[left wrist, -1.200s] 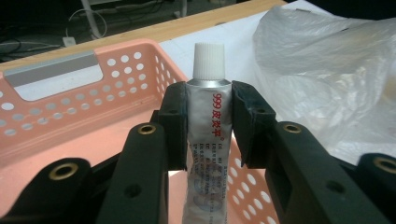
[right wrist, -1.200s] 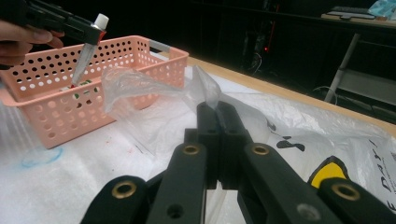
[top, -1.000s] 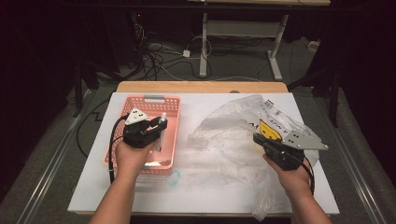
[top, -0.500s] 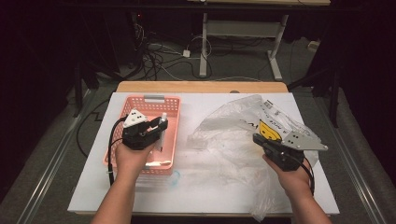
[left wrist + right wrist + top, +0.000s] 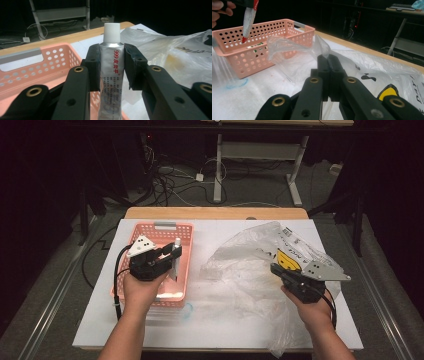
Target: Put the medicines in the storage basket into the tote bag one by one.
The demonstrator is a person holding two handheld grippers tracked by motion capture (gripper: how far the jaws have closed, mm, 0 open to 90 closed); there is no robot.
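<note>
The left gripper (image 5: 111,66) clamps a silver tube (image 5: 111,75), white cap up, over the pink basket (image 5: 150,232). The right gripper (image 5: 328,61) pinches a fold of the clear plastic bag (image 5: 250,265) spread on the white table (image 5: 210,320). Beyond, dark floor with cables (image 5: 170,175).

Bare table (image 5: 210,232) between basket (image 5: 186,245) and bag (image 5: 250,265) — passable.

upright white-capped silver tube (image 5: 111,75), clear bag (image 5: 250,270)
</note>
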